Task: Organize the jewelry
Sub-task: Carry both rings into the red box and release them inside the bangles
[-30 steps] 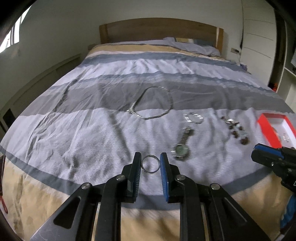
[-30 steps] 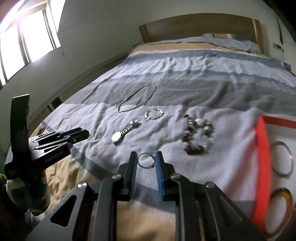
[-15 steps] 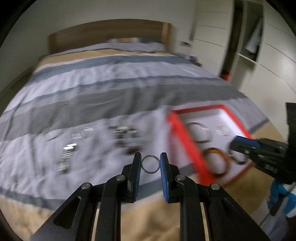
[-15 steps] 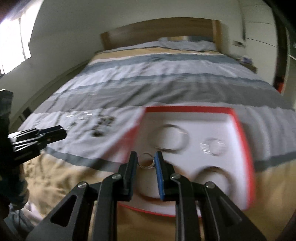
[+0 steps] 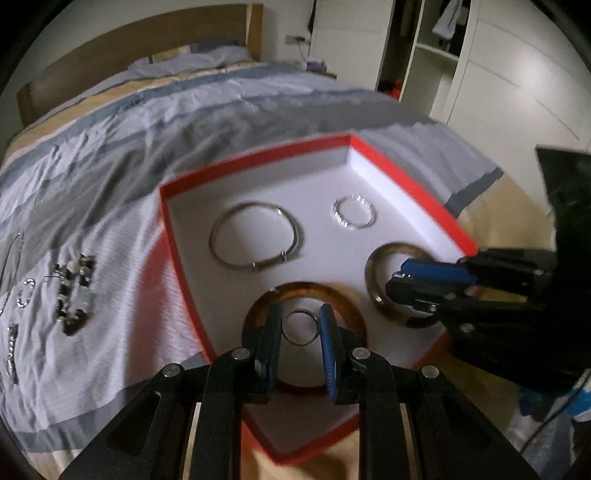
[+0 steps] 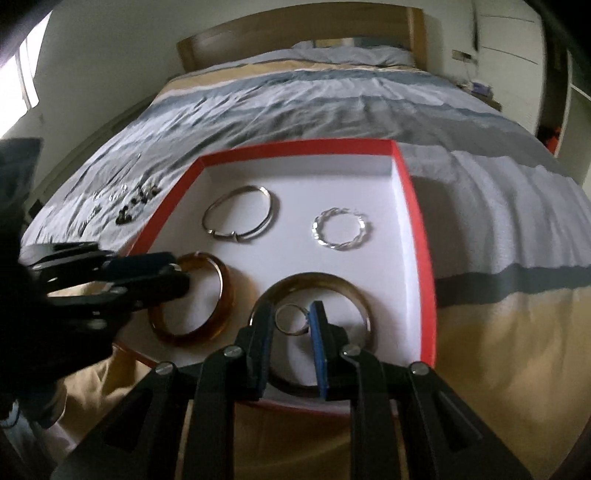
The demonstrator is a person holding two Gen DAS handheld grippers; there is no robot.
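A red box (image 5: pixel 413 188) (image 6: pixel 421 243) with a white floor lies on the bed. In it are a silver bangle (image 5: pixel 255 236) (image 6: pixel 240 214), a twisted silver ring (image 5: pixel 354 212) (image 6: pixel 341 229) and two amber bangles (image 5: pixel 255 306) (image 6: pixel 221 291) (image 6: pixel 351 291). My left gripper (image 5: pixel 299 328) is shut on a small silver ring (image 5: pixel 300 326) above one amber bangle. My right gripper (image 6: pixel 291 321) is shut on another small silver ring (image 6: pixel 290 319) above the other amber bangle.
On the striped bedspread (image 5: pixel 110 155) left of the box lie a beaded bracelet (image 5: pixel 74 291) (image 6: pixel 136 203), a small chain bracelet (image 5: pixel 24 291) and a watch (image 5: pixel 11 354). A wooden headboard (image 6: pixel 295 33) and white wardrobes (image 5: pixel 498 66) stand behind.
Both grippers have swung right from the loose jewelry to above the red box, each still holding its ring. They now hover low over the amber bangles.
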